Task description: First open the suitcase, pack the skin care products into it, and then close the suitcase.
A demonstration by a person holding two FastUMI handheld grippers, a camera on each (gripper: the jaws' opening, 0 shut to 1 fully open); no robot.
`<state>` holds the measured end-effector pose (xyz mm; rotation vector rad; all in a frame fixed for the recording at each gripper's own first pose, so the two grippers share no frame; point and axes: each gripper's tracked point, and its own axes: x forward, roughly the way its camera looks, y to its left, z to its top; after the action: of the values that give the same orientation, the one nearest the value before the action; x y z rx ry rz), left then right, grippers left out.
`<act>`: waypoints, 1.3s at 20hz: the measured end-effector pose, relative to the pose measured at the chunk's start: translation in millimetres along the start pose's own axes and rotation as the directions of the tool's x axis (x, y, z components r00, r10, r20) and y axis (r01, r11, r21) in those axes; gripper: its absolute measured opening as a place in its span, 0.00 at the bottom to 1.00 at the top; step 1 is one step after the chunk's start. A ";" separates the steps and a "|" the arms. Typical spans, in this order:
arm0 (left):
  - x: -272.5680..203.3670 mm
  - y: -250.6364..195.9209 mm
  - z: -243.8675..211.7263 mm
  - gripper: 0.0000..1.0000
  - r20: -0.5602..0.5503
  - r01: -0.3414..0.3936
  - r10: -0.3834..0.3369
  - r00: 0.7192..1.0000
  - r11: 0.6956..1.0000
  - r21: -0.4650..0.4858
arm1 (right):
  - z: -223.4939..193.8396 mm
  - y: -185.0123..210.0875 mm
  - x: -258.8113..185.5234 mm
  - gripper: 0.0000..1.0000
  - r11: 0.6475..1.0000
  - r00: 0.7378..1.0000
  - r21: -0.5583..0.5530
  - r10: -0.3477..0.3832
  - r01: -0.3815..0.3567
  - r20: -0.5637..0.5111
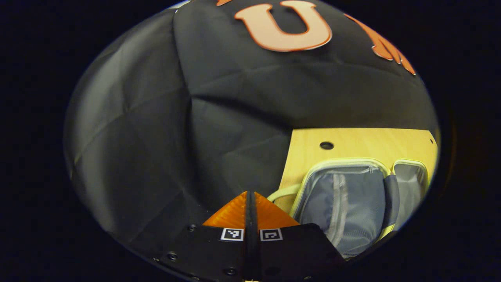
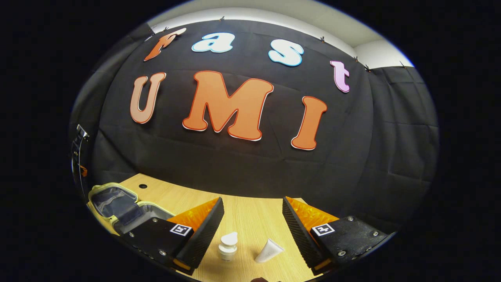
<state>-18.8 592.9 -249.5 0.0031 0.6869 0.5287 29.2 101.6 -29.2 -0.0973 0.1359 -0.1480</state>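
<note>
Left tongs are pressed together, tips meeting with nothing between them — held up off the near-left corner of the bench, pointing mostly at the booth's dark cloth wall. Down to their right in the left gripper view lies the suitcase, and it is open: pale green rim, grey lining, a zipped mesh panel across the larger half, and the second half lying flat just beyond the hinge. A pale green handle strap loops out from the case's side, close by the tongs' tips. A round hole sits in the wooden bench top behind the case.

Over to the right gripper view — the right tongs stand wide apart, holding nothing. Between their fingers, on the bare wood of the bench, sit two skin care products: a small white pump bottle standing upright, and just beside it, not touching, a white tube lying on its side. Both are out on the bench, well apart from the case. The open suitcase shows at the far left edge of this view, partly hidden behind the left-hand finger, lining exposed and nothing visible inside it.
</note>
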 end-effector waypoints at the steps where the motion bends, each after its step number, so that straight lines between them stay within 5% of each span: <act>1: 3.8 0.2 -0.4 0.01 0.015 0.013 -0.012 1.000 0.999 -0.035 | -0.4 0.0 -2.1 0.96 1.000 1.000 -0.005 -0.004 0.004 -0.004; 6: -10.4 -3.3 33.3 0.02 0.103 0.078 -0.072 0.992 0.995 -0.062 | -6.8 1.1 -4.8 0.96 1.000 0.999 0.012 -0.023 0.023 -0.029; 13: -67.4 -40.5 91.5 0.64 0.280 0.130 -0.131 0.951 0.991 0.022 | -7.7 -8.3 -5.0 0.96 0.999 0.999 0.024 -0.034 0.034 -0.021; 17: -115.3 -68.4 119.4 0.83 0.390 0.172 -0.176 0.904 0.984 0.045 | -9.2 -23.2 -4.7 0.96 0.999 1.000 0.034 -0.031 0.031 -0.002; 26: -232.2 -178.8 172.3 0.93 0.543 0.293 -0.280 0.791 0.954 0.065 | -9.4 -58.2 3.7 0.96 0.998 0.999 0.062 0.013 -0.016 0.041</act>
<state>18.1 358.2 -6.2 0.0274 0.1071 0.2169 23.3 43.0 -32.7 -0.0371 0.0918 -0.1355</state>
